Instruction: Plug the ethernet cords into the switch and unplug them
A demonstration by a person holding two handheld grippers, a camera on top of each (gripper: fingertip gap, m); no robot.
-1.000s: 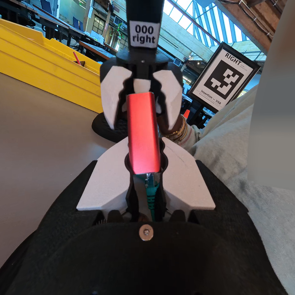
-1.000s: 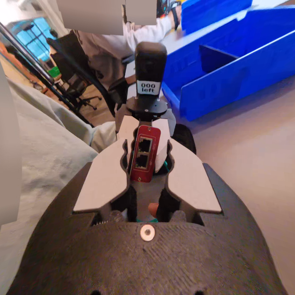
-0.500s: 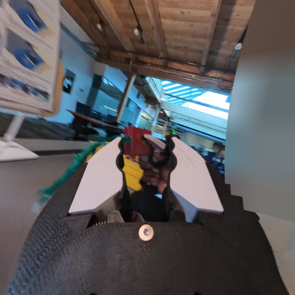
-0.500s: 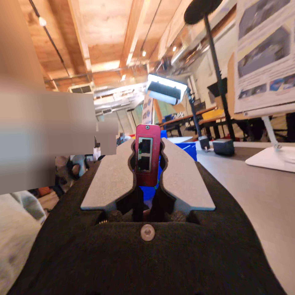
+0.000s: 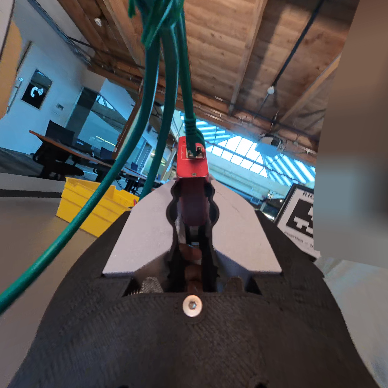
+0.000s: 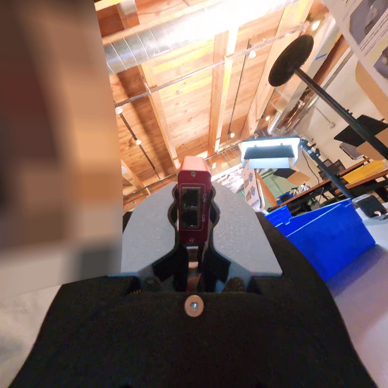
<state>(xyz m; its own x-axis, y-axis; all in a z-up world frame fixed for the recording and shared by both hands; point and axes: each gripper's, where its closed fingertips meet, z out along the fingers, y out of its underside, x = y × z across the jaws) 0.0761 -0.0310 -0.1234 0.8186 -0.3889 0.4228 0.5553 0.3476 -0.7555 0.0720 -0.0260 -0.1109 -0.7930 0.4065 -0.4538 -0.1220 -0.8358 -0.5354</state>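
Note:
In the left wrist view my left gripper (image 5: 192, 182) is shut on a red switch (image 5: 192, 168) that stands up between the fingertips. The switch's single-port end faces the camera, and a green ethernet plug (image 5: 191, 134) sits in that port. Its green cord (image 5: 151, 105) loops up out of frame and back down to the lower left. In the right wrist view my right gripper (image 6: 194, 184) is shut on a red switch (image 6: 194, 210) whose two-port end faces the camera. Both ports are empty. Neither view shows the other gripper.
A yellow bin (image 5: 92, 205) sits on the grey table (image 5: 25, 231) at the left, and a framed marker sign (image 5: 300, 220) stands at the right. A blue bin (image 6: 327, 237), a lit light panel (image 6: 270, 155) and a black stand (image 6: 336, 117) are at the right. Wooden ceiling is overhead. Both grippers' tips are close together, under 4 cm apart.
Both views have tilted up from the table toward the ceiling. The left fingers, off the switch half a second ago, now close on it. The green cord now hangs across the left view.

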